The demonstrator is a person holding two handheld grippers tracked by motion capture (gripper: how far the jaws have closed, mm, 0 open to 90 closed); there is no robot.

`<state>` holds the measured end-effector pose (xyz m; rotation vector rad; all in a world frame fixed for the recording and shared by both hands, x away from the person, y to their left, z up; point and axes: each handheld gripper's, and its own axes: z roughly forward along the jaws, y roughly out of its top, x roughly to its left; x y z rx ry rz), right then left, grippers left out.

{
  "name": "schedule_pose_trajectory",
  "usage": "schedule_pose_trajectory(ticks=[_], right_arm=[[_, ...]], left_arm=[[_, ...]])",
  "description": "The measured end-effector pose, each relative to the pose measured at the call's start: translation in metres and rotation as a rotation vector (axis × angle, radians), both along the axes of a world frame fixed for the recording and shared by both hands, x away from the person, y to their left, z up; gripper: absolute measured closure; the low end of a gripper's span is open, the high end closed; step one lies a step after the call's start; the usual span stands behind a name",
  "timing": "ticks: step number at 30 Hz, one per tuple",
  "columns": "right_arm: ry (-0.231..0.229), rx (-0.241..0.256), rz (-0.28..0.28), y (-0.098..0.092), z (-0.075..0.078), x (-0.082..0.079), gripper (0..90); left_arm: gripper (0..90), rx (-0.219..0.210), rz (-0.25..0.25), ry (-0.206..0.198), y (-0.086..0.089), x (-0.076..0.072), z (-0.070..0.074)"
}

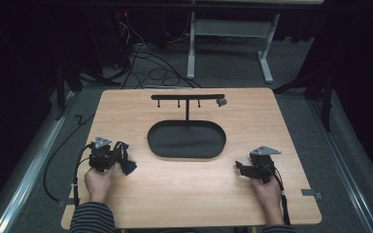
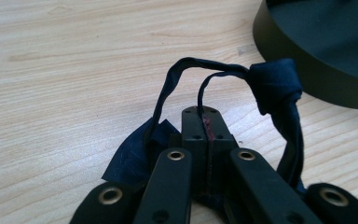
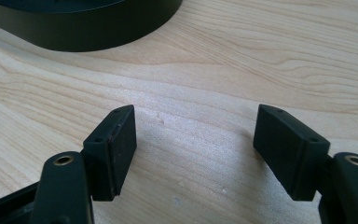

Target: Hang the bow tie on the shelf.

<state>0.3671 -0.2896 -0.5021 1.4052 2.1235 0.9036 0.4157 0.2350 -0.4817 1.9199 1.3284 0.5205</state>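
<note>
While right gripper (image 3: 196, 154) gapes, left gripper (image 2: 208, 123) clamped on knotted navy cord (image 2: 275, 86), knot toward tray (image 2: 326, 51).

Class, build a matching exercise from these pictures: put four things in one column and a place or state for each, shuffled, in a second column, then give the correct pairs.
Things:
1. left gripper
2. right gripper
3. oval black tray
4. small grey piece

Places or states:
A. at the right end of the black hook rack
B. jaws shut on a dark blue fabric strap
C. in the middle of the wooden table
D. jaws wide apart with bare wood between them

Pairs: 1-B, 2-D, 3-C, 4-A
</note>
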Motion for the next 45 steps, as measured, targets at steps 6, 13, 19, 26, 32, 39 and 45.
schedule_pose_trajectory(ticks=[6,13,19,26,32,39,45], right_arm=[[0.0,0.0,0.0,0.0,0.0,0.0,31.3],[0.001,0.002,0.0,0.0,0.0,0.0,31.3],[0.001,0.003,0.0,0.0,0.0,0.0,31.4],[0.0,0.004,0.001,-0.001,0.0,0.0,31.3],[0.001,0.005,0.002,-0.001,0.0,0.0,31.2],[0.001,0.007,0.003,-0.001,0.0,0.0,31.1],[0.001,0.008,0.003,-0.001,0.0,0.0,31.1]], left_arm=[[89.7,-0.017,-0.004,-0.029,0.001,-0.007,0.009],[89.7,-0.04,-0.002,-0.051,0.002,-0.012,0.021],[89.7,-0.052,-0.014,-0.084,-0.002,-0.015,0.036],[89.8,-0.044,-0.047,-0.117,-0.013,-0.017,0.051],[89.7,-0.035,-0.082,-0.143,-0.024,-0.017,0.066],[89.7,-0.052,-0.106,-0.157,-0.036,-0.014,0.077],[89.7,-0.063,-0.123,-0.166,-0.043,-0.012,0.084]])
